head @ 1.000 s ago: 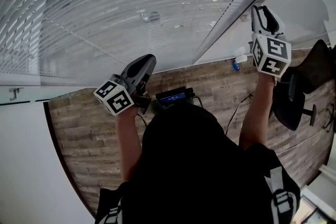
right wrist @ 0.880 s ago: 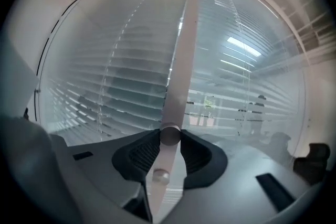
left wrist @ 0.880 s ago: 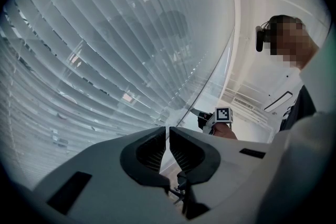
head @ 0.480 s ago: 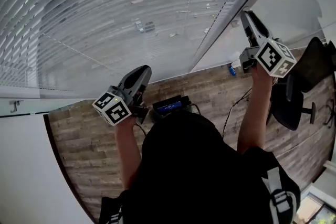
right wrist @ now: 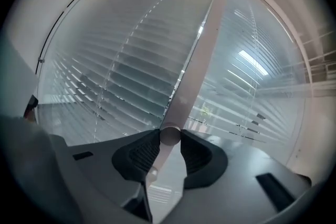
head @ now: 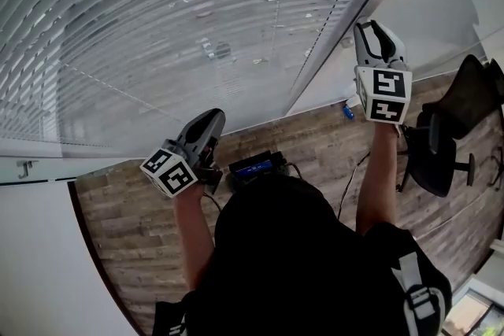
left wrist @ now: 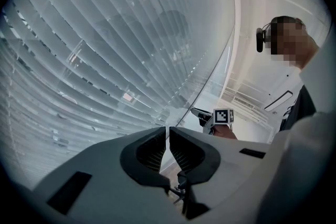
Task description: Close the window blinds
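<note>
matt blind slats (head: pixel 157 12), smooth wand (right wrist: pixel 197 55); wood-grain floor (head: pixel 118 201)

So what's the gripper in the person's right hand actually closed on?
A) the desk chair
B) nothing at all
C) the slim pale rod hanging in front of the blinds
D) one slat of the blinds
C: in the right gripper view, the right gripper has its pads pressed on either side of the rod, whose rounded end sits between the jaws.

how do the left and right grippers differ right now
The right gripper is clamped on the blind wand; the left gripper holds nothing. The right gripper's jaws stand wider apart; the left gripper's are almost together. Both face the blinds.
</note>
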Motion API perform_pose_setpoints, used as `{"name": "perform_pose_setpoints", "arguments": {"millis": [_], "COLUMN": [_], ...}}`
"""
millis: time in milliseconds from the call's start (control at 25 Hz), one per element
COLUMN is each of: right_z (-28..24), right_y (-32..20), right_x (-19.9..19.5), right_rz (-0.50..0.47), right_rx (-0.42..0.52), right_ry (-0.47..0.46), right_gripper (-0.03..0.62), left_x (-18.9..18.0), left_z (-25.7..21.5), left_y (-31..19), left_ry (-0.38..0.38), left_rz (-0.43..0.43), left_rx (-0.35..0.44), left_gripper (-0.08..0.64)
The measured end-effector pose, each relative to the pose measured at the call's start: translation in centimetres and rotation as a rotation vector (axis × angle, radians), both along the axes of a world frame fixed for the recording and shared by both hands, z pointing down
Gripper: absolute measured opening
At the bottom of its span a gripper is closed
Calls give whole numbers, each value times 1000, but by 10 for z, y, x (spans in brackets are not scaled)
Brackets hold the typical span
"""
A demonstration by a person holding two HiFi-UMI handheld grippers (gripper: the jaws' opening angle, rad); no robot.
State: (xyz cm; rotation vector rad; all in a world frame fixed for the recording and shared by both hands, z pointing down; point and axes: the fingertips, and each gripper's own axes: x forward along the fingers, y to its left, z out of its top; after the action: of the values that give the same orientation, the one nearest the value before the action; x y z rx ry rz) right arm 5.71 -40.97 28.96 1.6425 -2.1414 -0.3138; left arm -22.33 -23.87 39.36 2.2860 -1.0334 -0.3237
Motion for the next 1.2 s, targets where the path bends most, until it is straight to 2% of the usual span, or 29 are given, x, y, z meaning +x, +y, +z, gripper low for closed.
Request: {"name": "perform_pose_setpoints", "arguments": {"millis": [80, 120, 240, 320, 400, 440, 480, 520, 560, 640, 720, 800, 920, 1200], "right_z": [1, 2, 5, 4, 2, 2, 2, 3, 4, 3, 0, -1, -1, 2], "right_y": [-1, -2, -3, -3, -4, -4, -3, -2, 0, 2, 2, 1, 0, -1], "right_x": [2, 2, 5, 6, 6, 5, 6, 6, 6, 5, 0, -3, 0, 2], "right_rz": [-3, -12, -52, -82, -115, -130, -138, -134, -117, -63, -28, -10, 0, -57], "right_rx": [-27, -49, -146, -195, -219, -220, -211, -191, -157, -69, -9, 8, -3, -94], "right_ry": [-83, -163, -498, -690, -816, -841, -821, -749, -630, -335, -120, -36, -57, -354], "right_gripper": [130, 130, 130, 130, 130, 130, 130, 130, 130, 133, 138, 137, 132, 130], "left_x": [-1, -2, -2, -2, -1, -1, 0, 0, 0, -1, -2, -2, -2, -2], "left_z": [2, 3, 3, 2, 3, 3, 2, 2, 2, 2, 2, 2, 3, 3], "left_y": [-1, -1, 0, 1, 0, 0, 0, 1, 1, 0, 0, 0, 0, 1], "left_ry": [4, 8, 4, 4, 5, 6, 5, 5, 5, 4, 3, 4, 3, 3], "left_rz": [0, 2, -3, -3, -1, 0, 1, 2, 2, -1, -4, -4, -3, -3], "left_rx": [3, 6, -1, -3, -3, -3, -2, -2, -2, -5, -5, -5, -5, -8], "left_gripper": [14, 14, 14, 14, 14, 14, 14, 14, 14, 14, 14, 14, 14, 14]}}
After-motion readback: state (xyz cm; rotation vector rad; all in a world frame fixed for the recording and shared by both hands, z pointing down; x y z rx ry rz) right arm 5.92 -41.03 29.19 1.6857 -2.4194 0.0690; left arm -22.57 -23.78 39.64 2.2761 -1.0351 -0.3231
